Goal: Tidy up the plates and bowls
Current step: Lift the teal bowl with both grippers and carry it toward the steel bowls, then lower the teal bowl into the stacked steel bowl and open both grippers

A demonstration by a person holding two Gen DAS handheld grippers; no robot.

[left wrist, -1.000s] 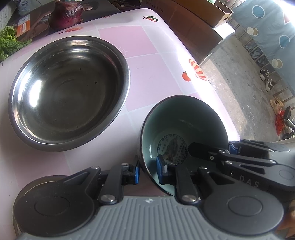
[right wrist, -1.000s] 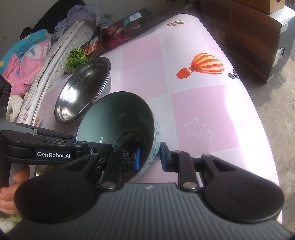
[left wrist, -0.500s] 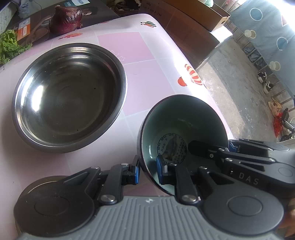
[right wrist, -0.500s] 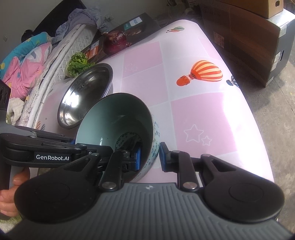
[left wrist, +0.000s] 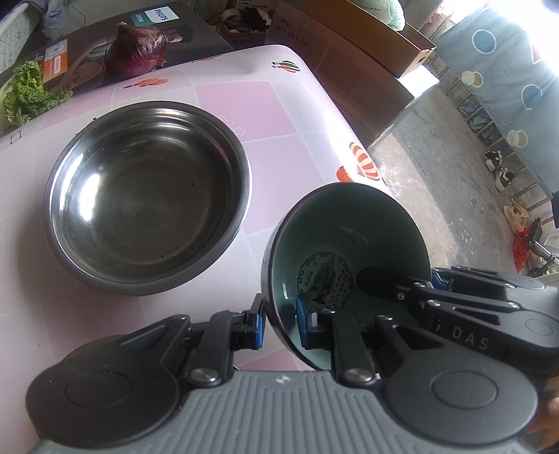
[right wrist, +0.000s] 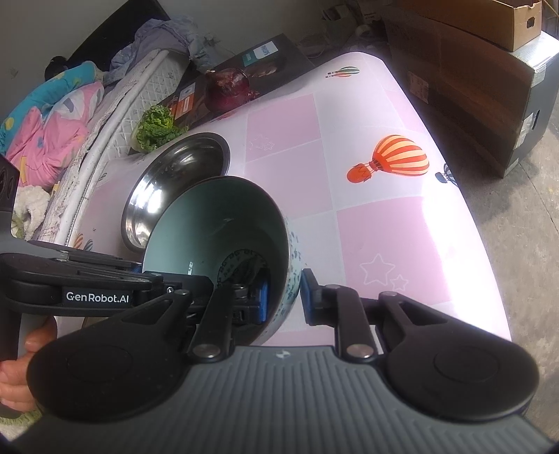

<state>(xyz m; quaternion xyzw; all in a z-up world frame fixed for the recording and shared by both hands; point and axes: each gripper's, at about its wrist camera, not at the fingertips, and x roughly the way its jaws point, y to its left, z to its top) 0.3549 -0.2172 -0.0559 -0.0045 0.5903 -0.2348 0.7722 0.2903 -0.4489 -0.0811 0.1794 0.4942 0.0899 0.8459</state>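
A ceramic bowl (left wrist: 349, 237) with a pale green inside and a printed outer wall (right wrist: 295, 251) hangs tilted over the pink table, its mouth turned toward both cameras. My left gripper (left wrist: 279, 326) is shut on its near-left rim, one pad inside and one outside. My right gripper (right wrist: 284, 297) is shut on the opposite rim in the same way. A large steel bowl (left wrist: 146, 195) stands upright and empty on the table beyond and to the left, also seen as the steel bowl (right wrist: 174, 174) in the right wrist view.
The table (right wrist: 384, 237) has a pink checked cloth with balloon prints. At its far end lie a red cabbage (left wrist: 136, 49), green leaves (left wrist: 24, 94) and a flat printed box (left wrist: 174, 21). Cardboard boxes (right wrist: 471, 70) stand on the floor to the right; bedding (right wrist: 45, 132) lies to the left.
The steel bowl has slid lower in the left view and higher in the right, and more of the table's far end shows. Both grips on the ceramic bowl are unchanged.
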